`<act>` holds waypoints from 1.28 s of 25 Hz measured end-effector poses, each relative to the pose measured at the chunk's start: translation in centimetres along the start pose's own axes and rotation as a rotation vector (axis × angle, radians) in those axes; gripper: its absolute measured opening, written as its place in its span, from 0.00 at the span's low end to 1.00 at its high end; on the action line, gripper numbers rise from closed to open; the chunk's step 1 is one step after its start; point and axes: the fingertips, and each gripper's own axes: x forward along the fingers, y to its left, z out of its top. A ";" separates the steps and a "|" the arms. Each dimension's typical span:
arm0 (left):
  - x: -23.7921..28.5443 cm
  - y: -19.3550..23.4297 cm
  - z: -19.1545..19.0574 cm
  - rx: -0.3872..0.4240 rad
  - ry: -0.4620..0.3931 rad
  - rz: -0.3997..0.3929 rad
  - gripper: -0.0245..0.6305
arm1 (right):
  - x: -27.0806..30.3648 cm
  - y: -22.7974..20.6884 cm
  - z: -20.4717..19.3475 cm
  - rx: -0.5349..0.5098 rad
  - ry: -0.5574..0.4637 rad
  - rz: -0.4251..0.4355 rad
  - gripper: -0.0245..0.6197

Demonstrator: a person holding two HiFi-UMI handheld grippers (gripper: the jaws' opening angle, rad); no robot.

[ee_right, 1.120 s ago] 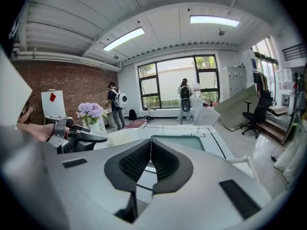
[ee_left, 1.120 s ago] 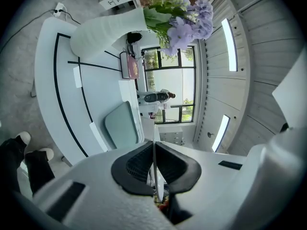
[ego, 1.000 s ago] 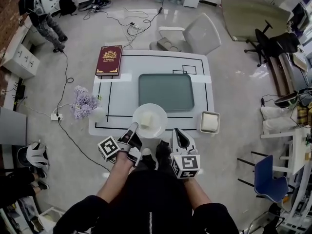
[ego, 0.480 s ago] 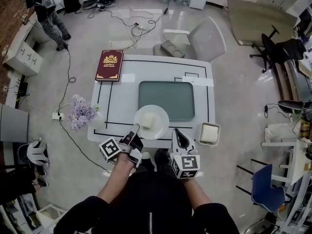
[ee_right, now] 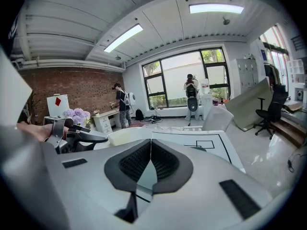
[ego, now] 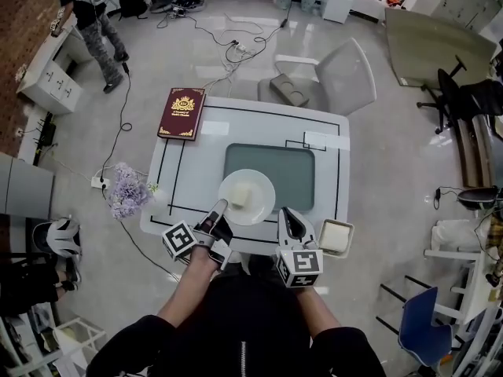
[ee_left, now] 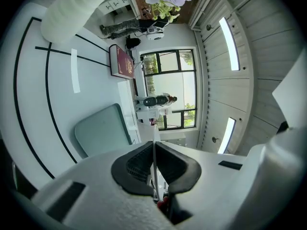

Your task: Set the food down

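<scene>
So the left tool (ego: 219,208) is clenched on the near rim of the plate (ego: 260,212). In its own view the rim shows as a thin white edge pinched between the pads. The food (ego: 239,197), a pale block, sits just left of the plate's middle. From the head view the plate overlaps the front edge of the grey-green tray (ego: 283,167), around the middle of the frame. I honestly can't tell if it's resting there or hanging above it.

The right tool (ego: 288,215) is closed on nothing, parked lower right of the plate near the counter (ego: 331,181) edge.

My take is that a one-sided rim grip wants to droop on the far side, so hold the plate level and bring it down slowly. Pick either fully on the tray or fully on the counter, because straddling the tray lip could rock it and slide the block. Only let go once it's flat.
</scene>
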 end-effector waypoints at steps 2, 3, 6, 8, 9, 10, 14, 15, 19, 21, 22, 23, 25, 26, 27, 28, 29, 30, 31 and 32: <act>0.6 -0.2 0.1 0.003 -0.019 0.001 0.06 | 0.5 -0.6 0.3 0.005 -0.003 0.017 0.05; 0.9 -0.2 0.2 0.005 -0.029 0.002 0.06 | 0.7 -0.9 0.5 0.008 -0.004 0.025 0.05; 1.8 -0.2 0.2 0.012 -0.048 0.015 0.06 | 1.2 -1.9 0.9 0.007 -0.003 0.048 0.05; 2.5 -0.6 0.1 0.012 -0.049 0.015 0.06 | 1.5 -2.6 1.0 0.002 0.001 0.058 0.05; 2.8 -0.7 0.2 0.013 -0.050 0.015 0.06 | 1.7 -3.0 1.0 0.003 0.003 0.058 0.05; 3.2 -0.5 0.3 0.013 -0.051 0.015 0.06 | 1.9 -3.4 1.0 0.007 0.005 0.055 0.05; 4.9 0.5 0.6 0.008 -0.034 0.031 0.06 | 3.0 -4.7 0.6 0.017 0.022 0.038 0.05; 5.3 0.5 0.7 0.008 -0.027 0.033 0.06 | 3.2 -4.9 0.8 0.019 0.023 0.030 0.05; 6.6 0.6 1.1 0.005 0.004 0.031 0.06 | 3.8 -5.5 0.9 0.033 0.035 -0.004 0.05; 7.4 0.6 1.5 0.005 0.014 0.026 0.06 | 4.4 -5.9 0.8 0.035 0.044 -0.015 0.05; 7.8 0.7 1.6 0.005 0.017 0.023 0.06 | 4.6 -6.1 0.7 0.037 0.050 -0.020 0.05; 8.0 0.8 1.6 0.005 0.021 0.022 0.06 | 4.8 -6.2 0.5 0.040 0.056 -0.024 0.05; 8.3 1.2 1.6 0.003 0.033 0.030 0.06 | 5.0 -6.4 0.1 0.046 0.068 -0.033 0.05; 8.5 1.5 1.6 0.001 0.039 0.037 0.06 | 5.1 -6.5 -0.1 0.048 0.072 -0.037 0.05; 8.7 1.9 1.5 -0.001 0.045 0.045 0.06 | 5.2 -6.6 -0.2 0.051 0.076 -0.041 0.05; 8.9 2.2 1.5 -0.001 0.050 0.048 0.06 | 5.4 -6.7 -0.4 0.054 0.080 -0.044 0.05; 9.3 2.3 1.5 0.005 0.056 0.043 0.06 | 5.5 -6.8 -0.5 0.056 0.084 -0.047 0.05; 9.7 2.3 1.4 0.015 0.063 0.037 0.06 | 5.6 -6.9 -0.7 0.057 0.089 -0.051 0.05; 10.1 2.3 1.3 0.025 0.072 0.035 0.06 | 5.7 -7.1 -0.9 0.058 0.095 -0.057 0.05; 10.5 2.4 1.1 0.032 0.081 0.033 0.06 | 5.7 -7.3 -1.1 0.060 0.103 -0.064 0.05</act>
